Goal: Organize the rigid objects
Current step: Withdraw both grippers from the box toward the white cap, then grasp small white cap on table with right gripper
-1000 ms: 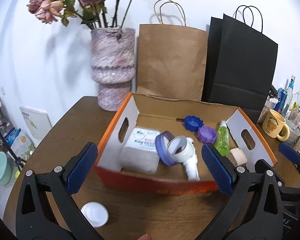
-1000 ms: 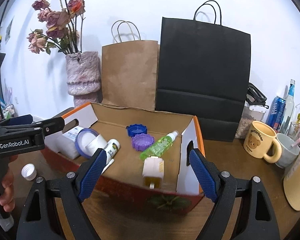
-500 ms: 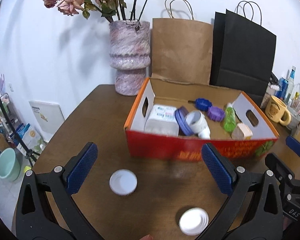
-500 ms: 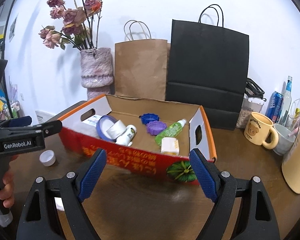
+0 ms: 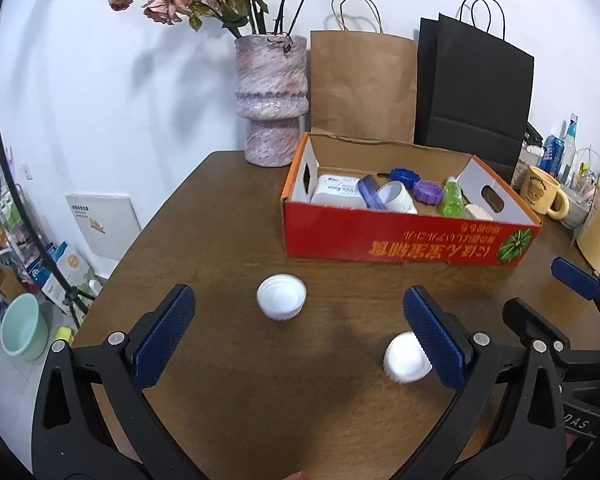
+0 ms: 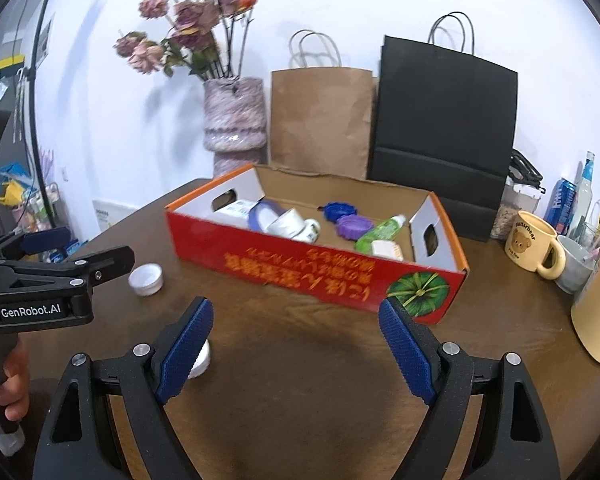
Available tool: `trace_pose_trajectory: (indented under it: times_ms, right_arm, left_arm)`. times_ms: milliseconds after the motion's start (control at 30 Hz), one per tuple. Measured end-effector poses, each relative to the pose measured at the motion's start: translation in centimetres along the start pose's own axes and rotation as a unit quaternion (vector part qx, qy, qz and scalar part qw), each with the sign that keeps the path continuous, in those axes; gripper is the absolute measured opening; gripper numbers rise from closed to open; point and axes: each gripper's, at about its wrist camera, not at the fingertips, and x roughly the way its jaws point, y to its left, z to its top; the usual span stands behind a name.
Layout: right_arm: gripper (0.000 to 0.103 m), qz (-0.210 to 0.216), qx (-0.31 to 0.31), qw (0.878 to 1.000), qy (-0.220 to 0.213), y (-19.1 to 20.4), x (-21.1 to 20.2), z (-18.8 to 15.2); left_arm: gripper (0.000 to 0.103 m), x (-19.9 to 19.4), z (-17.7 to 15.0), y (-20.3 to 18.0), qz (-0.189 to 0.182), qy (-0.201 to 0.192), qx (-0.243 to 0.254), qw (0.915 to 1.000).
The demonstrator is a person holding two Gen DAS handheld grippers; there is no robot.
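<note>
Left wrist view: the left gripper (image 5: 298, 334) has its jaws spread wide and grips nothing. Between its blue pads lies a white cap (image 5: 281, 297), open side up, on the brown table (image 5: 204, 240). A second white cap (image 5: 404, 358), closed side up, lies partly hidden behind the inner fingertip (image 5: 432, 340) on the right.

Right wrist view: the right gripper (image 6: 296, 350) is likewise wide apart and unloaded. The second cap sits just behind its left pad. The left tool's body, at frame left, carries the marking "GenRobot.AI" (image 6: 31, 311).

Beyond both caps stands the red cardboard box (image 5: 400, 240), its front printed with inverted yellow characters and a green pumpkin graphic. Inside it: a white labelled container (image 5: 336, 194), a purple-rimmed lid (image 5: 370, 196), a white jar (image 5: 396, 198), a blue cap (image 5: 405, 176), a purple cap (image 5: 428, 191), a green bottle (image 5: 452, 200).

Behind the box: a pink vase (image 5: 272, 100) with dried flowers, a brown paper bag (image 5: 362, 88), a black paper bag (image 5: 474, 92). Far right: a yellow bear mug (image 6: 534, 246); its lettering is too small to read with certainty.
</note>
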Motion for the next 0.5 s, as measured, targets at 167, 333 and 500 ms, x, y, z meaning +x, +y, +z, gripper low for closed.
trace_pose_trajectory:
  times_ms: [167, 333, 500]
  right_arm:
    - [0.089, 0.009, -0.007, 1.0, 0.022, 1.3, 0.0, -0.6]
    - [0.089, 0.017, -0.019, 0.999, 0.045, 2.8, 0.3, -1.3]
    - [0.089, 0.025, -0.028, 0.996, 0.085, 4.0, 1.7, -1.7]
  left_arm:
    - [0.103, -0.6, -1.3, 0.8, 0.002, 0.007, 0.012, 0.9999]
    - [0.103, -1.2, -2.4, 1.9, 0.001, 0.015, 0.019, 0.9997]
    - [0.103, -1.2, -3.0, 3.4, 0.004, 0.021, 0.017, 0.9996]
